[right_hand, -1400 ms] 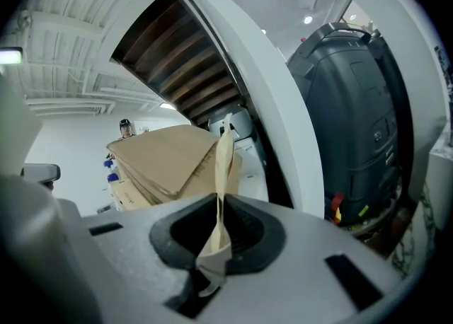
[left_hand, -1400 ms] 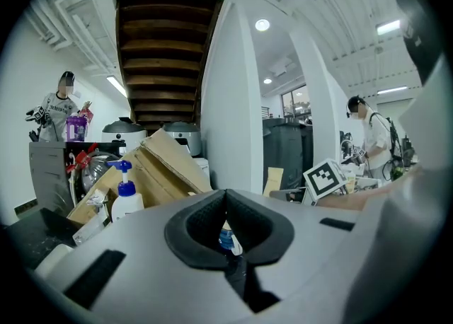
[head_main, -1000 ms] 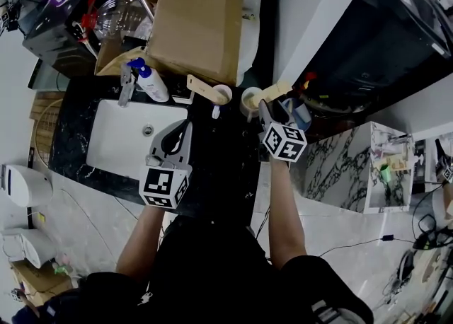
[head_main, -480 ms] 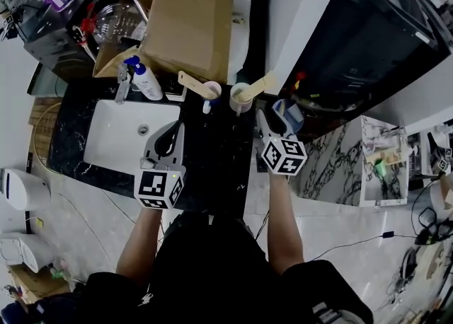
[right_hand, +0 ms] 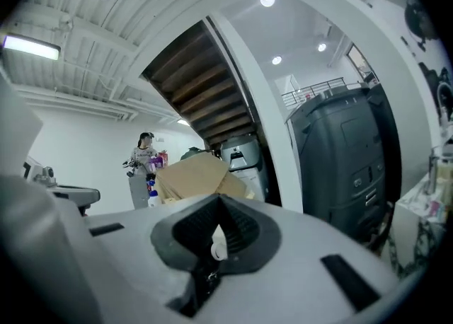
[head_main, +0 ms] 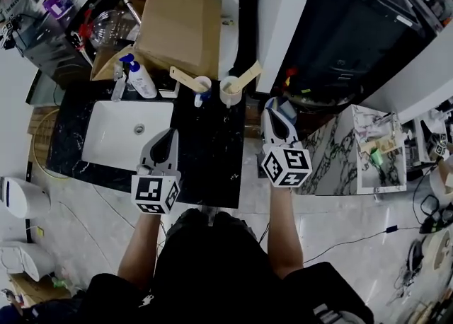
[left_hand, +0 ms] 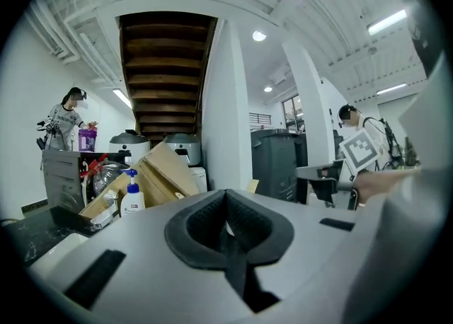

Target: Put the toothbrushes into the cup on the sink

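- left gripper (head_main: 166, 139): jaws shut and empty, parked above the counter (head_main: 212, 156), apparently with nothing left to carry.
- right gripper (head_main: 274, 114): jaws just closed on nothing, clear of the cups.
- left cup (head_main: 203, 85) and right cup (head_main: 228, 93), behind the sink (head_main: 117, 142): each props a leaning toothbrush (head_main: 249, 75); task looks done.

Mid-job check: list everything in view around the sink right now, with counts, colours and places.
cups: two, pale, left cup and right cup side by side at the counter's back
toothbrushes: two, light wooden handles, one in each cup
basin: one, white, left part of the counter
counter: one, black
pump bottle: one, white with a blue top, behind the basin
cardboard box: one, brown, behind the cups
left gripper: one, grey, shut, empty, at the basin's right edge
right gripper: one, grey, jaws just closed on nothing, right of the counter
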The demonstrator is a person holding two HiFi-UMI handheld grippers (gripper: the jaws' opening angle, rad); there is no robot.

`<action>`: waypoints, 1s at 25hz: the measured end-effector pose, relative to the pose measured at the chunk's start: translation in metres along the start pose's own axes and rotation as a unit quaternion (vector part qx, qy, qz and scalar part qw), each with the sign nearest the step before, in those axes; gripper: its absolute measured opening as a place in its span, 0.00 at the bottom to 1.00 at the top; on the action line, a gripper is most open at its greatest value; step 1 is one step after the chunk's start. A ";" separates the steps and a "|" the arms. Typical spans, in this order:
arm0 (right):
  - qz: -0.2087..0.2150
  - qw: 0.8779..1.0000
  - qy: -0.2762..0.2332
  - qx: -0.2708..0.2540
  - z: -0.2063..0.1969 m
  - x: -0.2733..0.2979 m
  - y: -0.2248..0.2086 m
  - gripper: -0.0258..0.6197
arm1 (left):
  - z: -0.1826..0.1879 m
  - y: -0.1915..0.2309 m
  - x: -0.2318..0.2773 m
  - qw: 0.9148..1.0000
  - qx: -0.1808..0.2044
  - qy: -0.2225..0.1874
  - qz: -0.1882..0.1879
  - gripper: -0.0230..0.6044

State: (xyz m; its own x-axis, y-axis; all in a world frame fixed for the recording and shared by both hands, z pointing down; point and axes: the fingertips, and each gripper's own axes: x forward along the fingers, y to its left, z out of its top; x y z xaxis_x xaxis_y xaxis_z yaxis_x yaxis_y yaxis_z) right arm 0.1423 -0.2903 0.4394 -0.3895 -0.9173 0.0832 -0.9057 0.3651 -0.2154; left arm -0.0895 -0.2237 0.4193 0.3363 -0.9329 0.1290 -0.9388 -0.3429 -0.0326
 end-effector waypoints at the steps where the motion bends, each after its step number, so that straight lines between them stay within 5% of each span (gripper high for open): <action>1: -0.002 1.000 -0.005 -0.006 0.006 -0.007 0.002 0.04 | 0.002 -0.004 -0.001 1.000 0.001 -0.005 -0.005 0.04; 25: -0.059 0.995 -0.045 -0.070 0.043 -0.121 0.147 0.04 | 0.018 0.031 -0.088 0.993 -0.016 -0.063 -0.100 0.04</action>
State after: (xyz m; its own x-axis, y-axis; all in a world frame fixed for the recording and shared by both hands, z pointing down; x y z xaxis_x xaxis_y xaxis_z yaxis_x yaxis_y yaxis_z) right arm 0.0635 -0.1324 0.3562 -0.2681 -0.9633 0.0103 -0.9611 0.2667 -0.0721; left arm -0.1472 -0.1547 0.3887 0.5211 -0.8535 0.0038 -0.8534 -0.5210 0.0120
